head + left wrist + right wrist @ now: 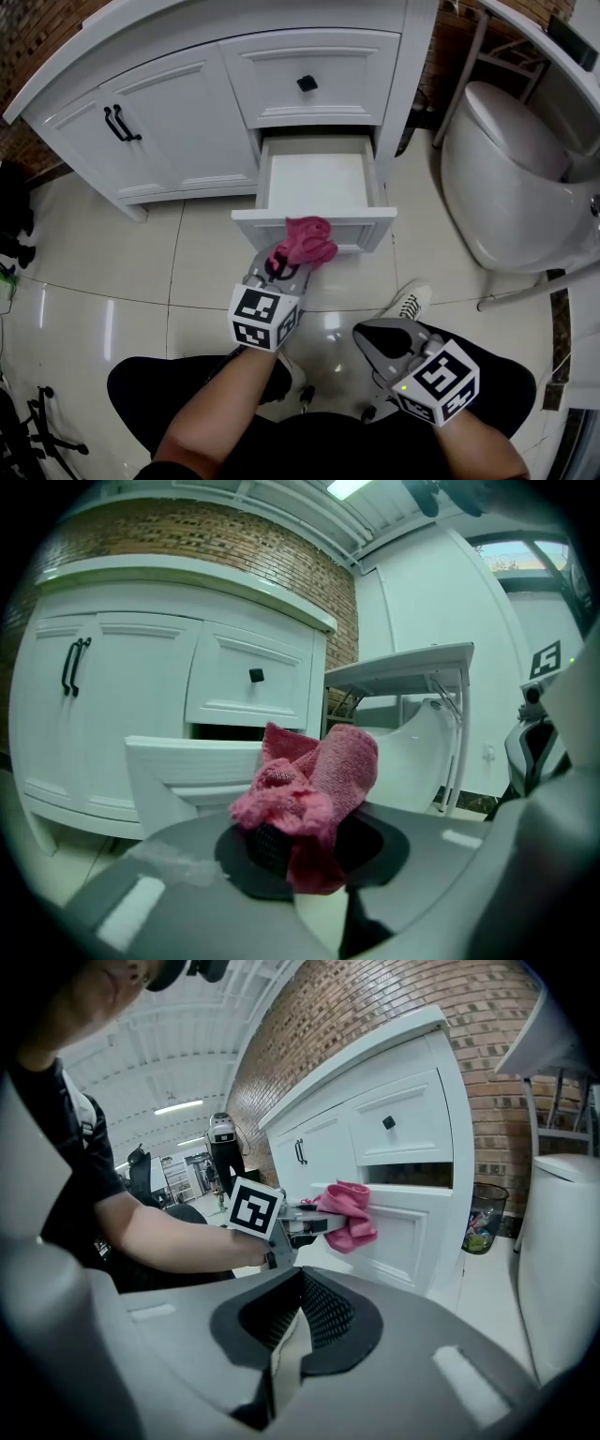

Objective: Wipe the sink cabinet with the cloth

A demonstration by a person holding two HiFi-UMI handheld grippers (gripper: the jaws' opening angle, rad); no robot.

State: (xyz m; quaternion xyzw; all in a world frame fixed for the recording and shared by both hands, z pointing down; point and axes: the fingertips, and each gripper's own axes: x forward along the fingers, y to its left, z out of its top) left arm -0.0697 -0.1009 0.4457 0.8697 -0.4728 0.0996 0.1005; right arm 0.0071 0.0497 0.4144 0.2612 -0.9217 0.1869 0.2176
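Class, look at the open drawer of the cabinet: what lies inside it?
The drawer shows a bare white bottom, nothing on it. The pink cloth in the left gripper covers part of the front edge, so that spot cannot be checked.

Grey left tongs, right tongs, black ribbed pads, black-and-white marker cubes, black sleeve

Bright, even light falls from white ceiling strip lamps, and shadows are soft. The glossy pale floor tiles carry streaks of glare. Both gripper views bow straight lines and darken to black at the corners. There the crumpled pink knitted cloth and the nearest foreground look slightly blurred.
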